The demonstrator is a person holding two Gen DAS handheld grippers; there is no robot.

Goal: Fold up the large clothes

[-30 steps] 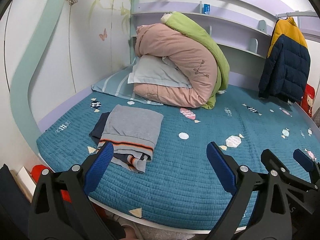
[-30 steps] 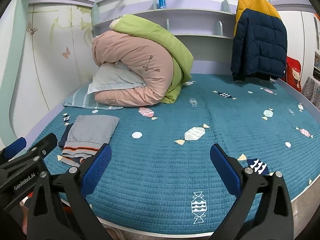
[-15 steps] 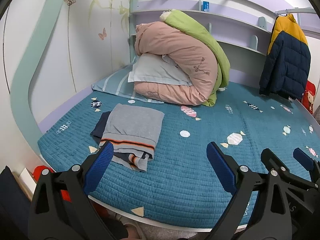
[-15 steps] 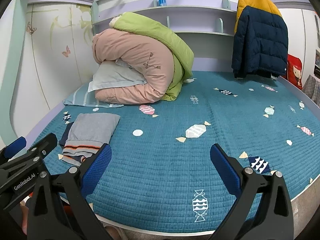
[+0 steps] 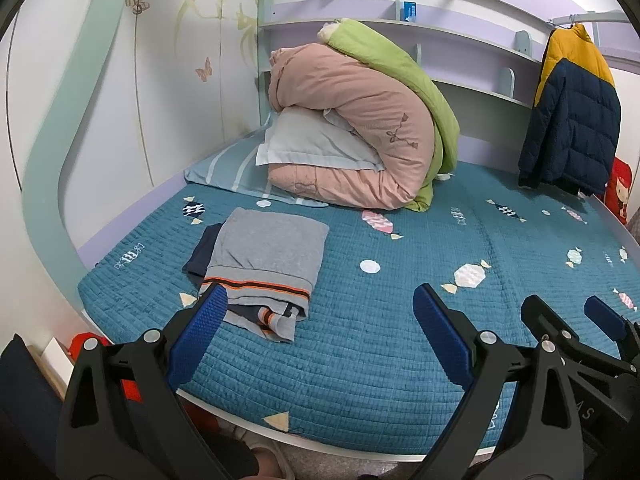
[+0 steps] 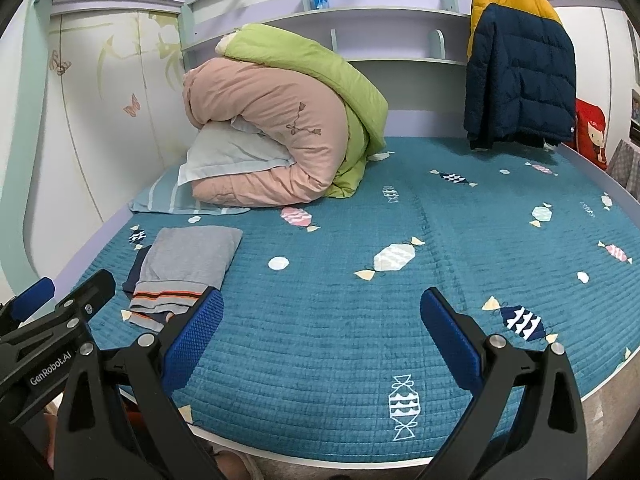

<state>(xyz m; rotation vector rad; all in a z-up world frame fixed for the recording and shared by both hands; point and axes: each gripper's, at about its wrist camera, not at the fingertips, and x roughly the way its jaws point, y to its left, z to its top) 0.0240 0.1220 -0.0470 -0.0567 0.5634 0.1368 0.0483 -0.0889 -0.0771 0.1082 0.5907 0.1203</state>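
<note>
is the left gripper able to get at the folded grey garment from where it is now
Probably yes. The left gripper is open and empty, the folded grey garment lies just ahead near the bed's front edge, and only bare quilt lies between.

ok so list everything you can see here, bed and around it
folded clothes: one stack, grey top with orange and navy stripes over navy, near left part of the bed
bed cover: one, teal with candy prints, spread over the bed
duvet: one roll, pink outside and green behind, at the head of the bed
pillows: two, pale blue tucked in the duvet, striped blue beneath
puffer jacket: one, yellow and navy, hanging at the right
shelves: lilac, on the back wall
left gripper: open, empty, blue pads
right gripper: open, empty, blue pads
</note>
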